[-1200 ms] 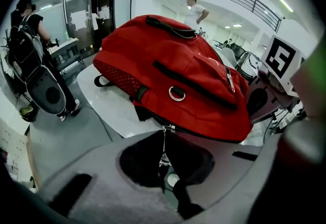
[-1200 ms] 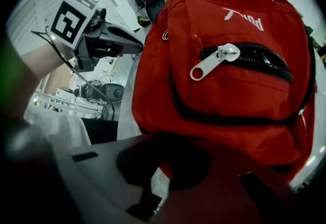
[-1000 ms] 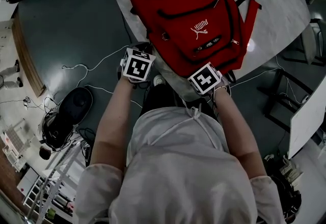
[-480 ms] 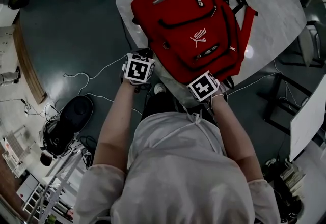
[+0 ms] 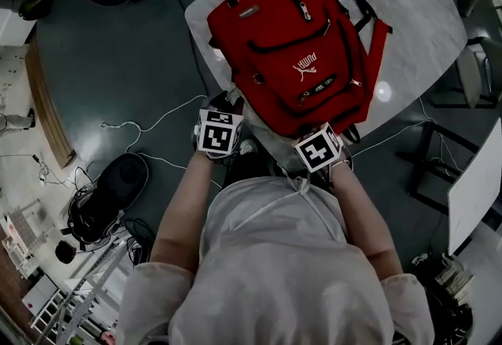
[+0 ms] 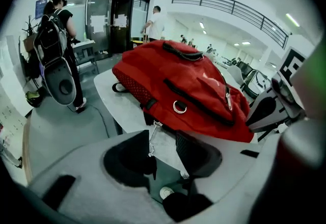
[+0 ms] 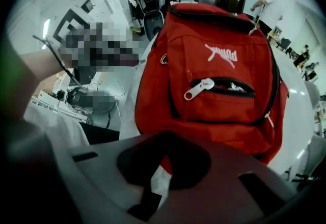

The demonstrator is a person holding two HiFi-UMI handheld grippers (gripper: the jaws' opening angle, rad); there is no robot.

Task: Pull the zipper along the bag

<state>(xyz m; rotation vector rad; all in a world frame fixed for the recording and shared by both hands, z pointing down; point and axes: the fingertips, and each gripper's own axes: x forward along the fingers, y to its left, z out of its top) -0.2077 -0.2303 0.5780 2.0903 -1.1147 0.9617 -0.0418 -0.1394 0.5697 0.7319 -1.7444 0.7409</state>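
Note:
A red backpack (image 5: 294,45) lies flat on a round pale table (image 5: 416,14). My left gripper (image 5: 226,100) sits at the bag's near left corner. In the left gripper view its jaws (image 6: 163,144) are opening, and a thin metal zipper pull chain (image 6: 152,139) hangs in the gap by the left pad, not pinched. My right gripper (image 5: 311,134) is at the bag's near edge. In the right gripper view its jaws (image 7: 162,167) stand nearly together with a wedge of red fabric of the backpack (image 7: 219,65) between them. The front pocket's silver zipper pull (image 7: 198,89) lies untouched.
The table edge (image 6: 117,101) is close under both grippers. White cables (image 5: 149,112) and a black case (image 5: 110,187) lie on the floor to the left. Dark chair frames (image 5: 439,155) stand to the right. A person with a backpack (image 6: 56,39) stands in the background.
In the head view both grippers and the bag have shifted slightly down and right in the picture. Both grippers stay at the bag's near edge.

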